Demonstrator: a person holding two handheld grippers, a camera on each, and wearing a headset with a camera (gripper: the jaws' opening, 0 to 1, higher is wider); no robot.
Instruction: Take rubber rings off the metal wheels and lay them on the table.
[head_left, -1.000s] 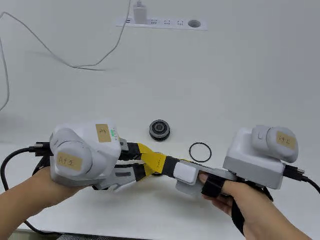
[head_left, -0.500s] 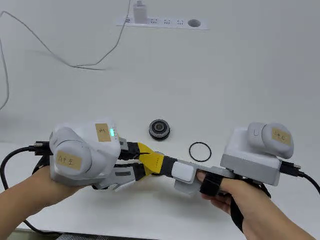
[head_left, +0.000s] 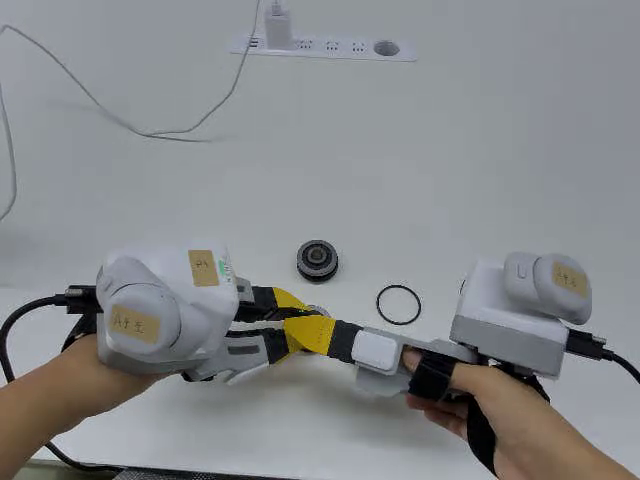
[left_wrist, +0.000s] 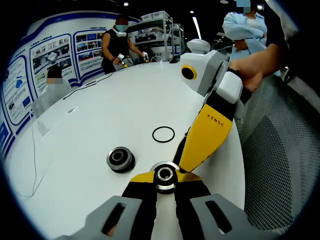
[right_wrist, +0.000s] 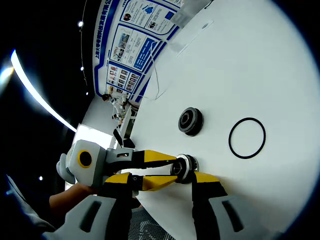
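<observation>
My left gripper (left_wrist: 165, 181) is shut on a small metal wheel (left_wrist: 165, 175), held just above the table. In the head view the left gripper (head_left: 306, 312) reaches in from the left and my right gripper (head_left: 310, 335) meets it from the right. The right gripper (right_wrist: 183, 178) has its yellow jaws drawn in against the rim of the same wheel (right_wrist: 184, 166); one of its fingers (left_wrist: 206, 136) touches the wheel's edge. A second wheel (head_left: 317, 260) with a dark band lies flat on the table. One loose black rubber ring (head_left: 398, 304) lies to its right.
The white table (head_left: 450, 180) stretches back to a power strip (head_left: 322, 46) with a plug and a grey cable (head_left: 120, 118). Other people stand at the table's far end in the left gripper view.
The right gripper's body dipped slightly and shifted right while its jaws stayed at the wheel. The left gripper, the second wheel and the loose ring stay where they were.
</observation>
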